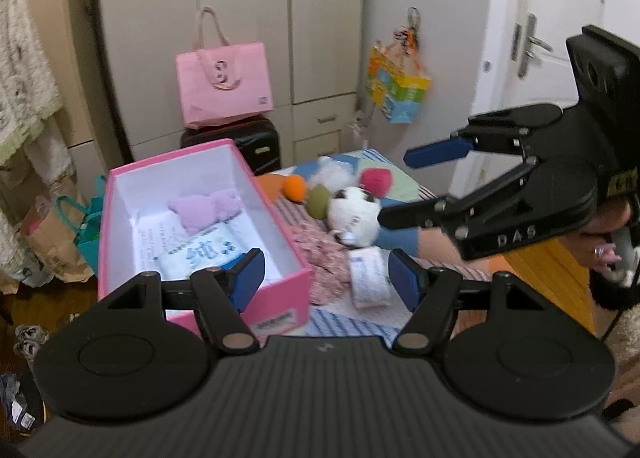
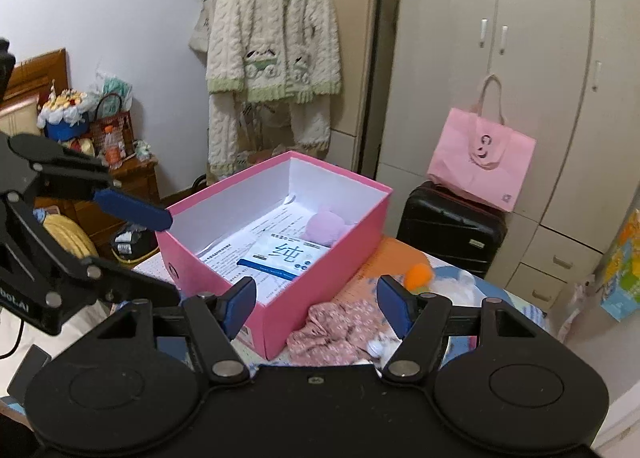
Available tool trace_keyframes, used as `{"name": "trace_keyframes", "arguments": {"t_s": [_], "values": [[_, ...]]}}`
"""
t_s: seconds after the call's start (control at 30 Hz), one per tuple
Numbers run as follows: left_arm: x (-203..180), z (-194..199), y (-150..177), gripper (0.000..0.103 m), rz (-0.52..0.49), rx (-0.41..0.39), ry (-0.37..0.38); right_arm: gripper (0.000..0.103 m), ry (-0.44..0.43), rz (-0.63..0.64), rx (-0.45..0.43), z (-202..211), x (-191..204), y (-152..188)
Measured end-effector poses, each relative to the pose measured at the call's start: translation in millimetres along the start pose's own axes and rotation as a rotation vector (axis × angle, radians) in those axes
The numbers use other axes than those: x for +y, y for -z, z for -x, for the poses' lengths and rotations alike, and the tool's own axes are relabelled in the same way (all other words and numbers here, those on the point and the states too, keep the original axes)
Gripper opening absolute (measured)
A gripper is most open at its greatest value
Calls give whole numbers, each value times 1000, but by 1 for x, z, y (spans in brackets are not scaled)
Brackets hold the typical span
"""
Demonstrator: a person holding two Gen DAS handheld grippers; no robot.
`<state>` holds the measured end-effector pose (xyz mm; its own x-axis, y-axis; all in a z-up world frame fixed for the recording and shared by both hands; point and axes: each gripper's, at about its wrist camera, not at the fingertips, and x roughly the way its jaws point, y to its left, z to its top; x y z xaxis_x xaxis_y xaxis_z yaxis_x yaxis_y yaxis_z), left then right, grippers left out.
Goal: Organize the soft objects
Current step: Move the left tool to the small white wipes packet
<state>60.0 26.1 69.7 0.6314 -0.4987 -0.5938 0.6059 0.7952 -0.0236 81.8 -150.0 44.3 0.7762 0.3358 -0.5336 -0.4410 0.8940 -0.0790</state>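
Note:
A pink box with a white inside stands open on the bed; it holds a lilac plush toy and a white tissue pack. It also shows in the right wrist view. On the bed to its right lie an orange ball, a green ball, a pink ball, a white plush toy, a pink floral cloth and a small tissue pack. My left gripper is open and empty above the box's near corner. My right gripper is open and empty, above the floral cloth.
A pink tote bag sits on a black suitcase before the white wardrobe. Paper bags stand on the floor at left. A knitted cardigan hangs on the wall. A colourful bag hangs on the wardrobe.

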Motion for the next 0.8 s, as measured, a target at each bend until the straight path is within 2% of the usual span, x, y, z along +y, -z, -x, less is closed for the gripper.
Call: {"name": "trace_keyframes", "arguments": {"t_s": [0.27, 0.47, 0.8], "values": [[-37, -27, 7, 67, -59, 53, 79, 72, 37, -108, -40, 31, -36, 32], [-62, -60, 18, 66, -98, 98, 116, 72, 44, -159, -58, 31, -62, 55], [-68, -117, 35, 64, -44, 128, 93, 72, 45, -172, -124, 12, -95, 95]]}}
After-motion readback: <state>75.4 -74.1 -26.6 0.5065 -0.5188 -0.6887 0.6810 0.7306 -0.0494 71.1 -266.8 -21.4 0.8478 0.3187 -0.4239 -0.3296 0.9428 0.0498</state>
